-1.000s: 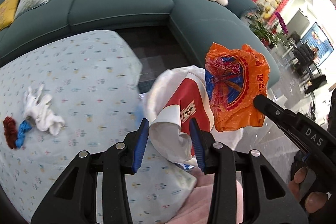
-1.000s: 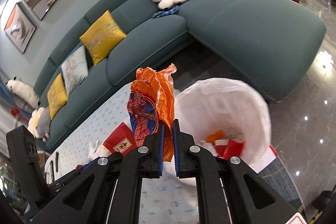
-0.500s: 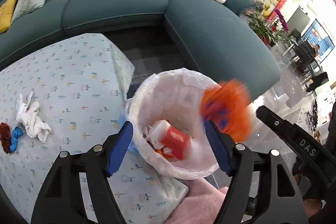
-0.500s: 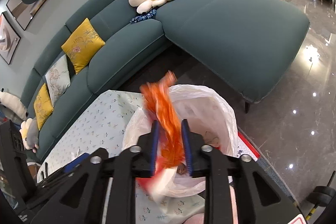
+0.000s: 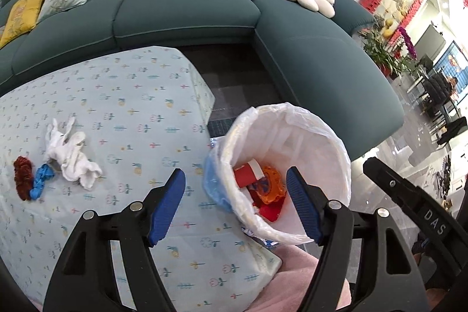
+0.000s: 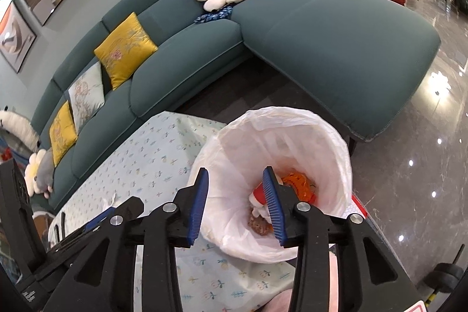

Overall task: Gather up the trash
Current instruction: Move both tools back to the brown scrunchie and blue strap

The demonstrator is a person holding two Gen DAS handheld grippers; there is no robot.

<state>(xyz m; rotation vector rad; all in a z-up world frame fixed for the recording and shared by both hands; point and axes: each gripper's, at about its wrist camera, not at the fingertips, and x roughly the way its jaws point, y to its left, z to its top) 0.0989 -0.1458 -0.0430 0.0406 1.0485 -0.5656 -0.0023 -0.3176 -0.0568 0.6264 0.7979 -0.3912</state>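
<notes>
A bin lined with a white bag (image 5: 318,136) (image 6: 292,125) stands off the table's right corner. Inside it lie the orange wrapper (image 5: 270,190) (image 6: 298,183) and a red and white packet (image 5: 247,173) (image 6: 259,195). My left gripper (image 5: 235,205) hangs open above the bin's near rim, with nothing between its blue pads. My right gripper (image 6: 237,206) is over the bin too; its jaws are opening and nothing is between them. On the table's left lie a crumpled white tissue (image 5: 70,154), a blue scrap (image 5: 41,184) and a dark red scrap (image 5: 22,176).
The table (image 5: 122,113) wears a pale floral cloth. A teal corner sofa (image 5: 181,16) with yellow cushions and flower pillows curves behind it. Glossy floor (image 6: 421,165) lies to the right of the bin. The right gripper's black body (image 5: 415,206) shows in the left wrist view.
The left gripper opened and let the red and white packet fall into the bin. The right gripper opened and the orange wrapper dropped in after it.
</notes>
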